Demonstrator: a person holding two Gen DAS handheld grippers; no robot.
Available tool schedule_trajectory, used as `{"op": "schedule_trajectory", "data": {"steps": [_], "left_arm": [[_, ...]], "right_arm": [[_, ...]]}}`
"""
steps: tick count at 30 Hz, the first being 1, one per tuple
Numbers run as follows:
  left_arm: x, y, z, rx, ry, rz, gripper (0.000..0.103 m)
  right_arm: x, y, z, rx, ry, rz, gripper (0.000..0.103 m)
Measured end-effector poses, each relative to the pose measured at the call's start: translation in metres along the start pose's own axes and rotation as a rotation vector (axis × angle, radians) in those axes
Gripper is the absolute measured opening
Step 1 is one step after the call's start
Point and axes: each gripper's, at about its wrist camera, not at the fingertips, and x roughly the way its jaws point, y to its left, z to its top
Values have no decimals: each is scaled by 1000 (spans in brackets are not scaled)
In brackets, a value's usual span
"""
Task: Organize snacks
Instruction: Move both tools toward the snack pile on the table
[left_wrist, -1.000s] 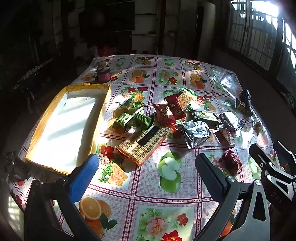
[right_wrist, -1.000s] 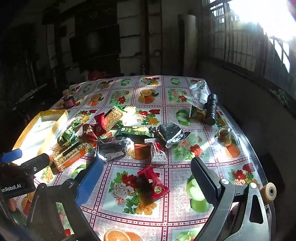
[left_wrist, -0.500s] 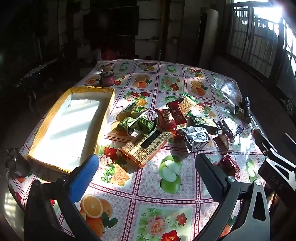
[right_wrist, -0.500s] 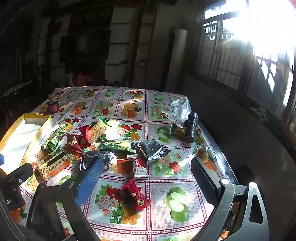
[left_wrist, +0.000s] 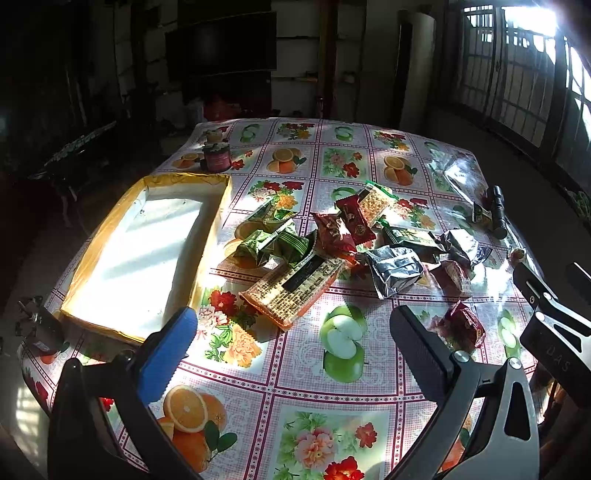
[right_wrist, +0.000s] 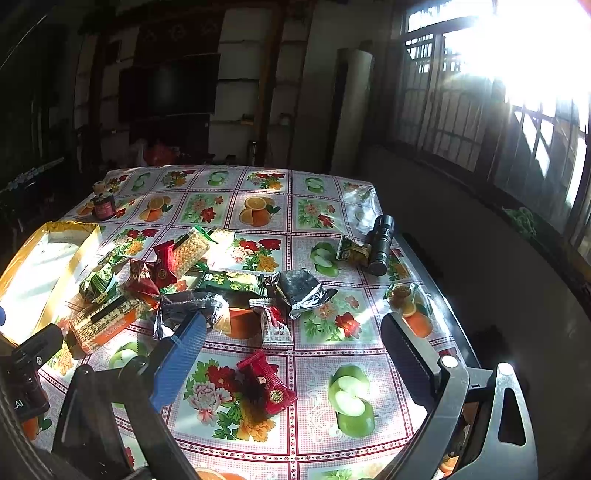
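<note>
One tray (left_wrist: 218, 206), one flashlight (right_wrist: 380, 240), one jar (left_wrist: 217, 157), three red packets (right_wrist: 266, 382), two silver packets (left_wrist: 395, 271).

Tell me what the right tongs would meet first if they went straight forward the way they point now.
Probably the small red foil snack packet lying alone on the fruit-patterned tablecloth. It sits between the open fingers of the right tongs, nearest to them. Depth is unclear, so they might pass over it toward the snack pile behind.

Left tool (left_wrist: 291, 334) with black angular arms, one blue ribbed finger pad (left_wrist: 166, 354) and one black ribbed finger pad (left_wrist: 417, 354), silver screw on the black arm, right tool (right_wrist: 291, 349) of same build, white letters "DAS" on its side
</note>
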Motion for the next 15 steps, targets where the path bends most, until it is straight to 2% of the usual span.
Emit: {"op": "schedule_trajectory", "data": {"steps": [15], "left_arm": [[-9,-6,0,32,-69,114,103]], "right_arm": [[1,0,-2,6,4,23,96]]}}
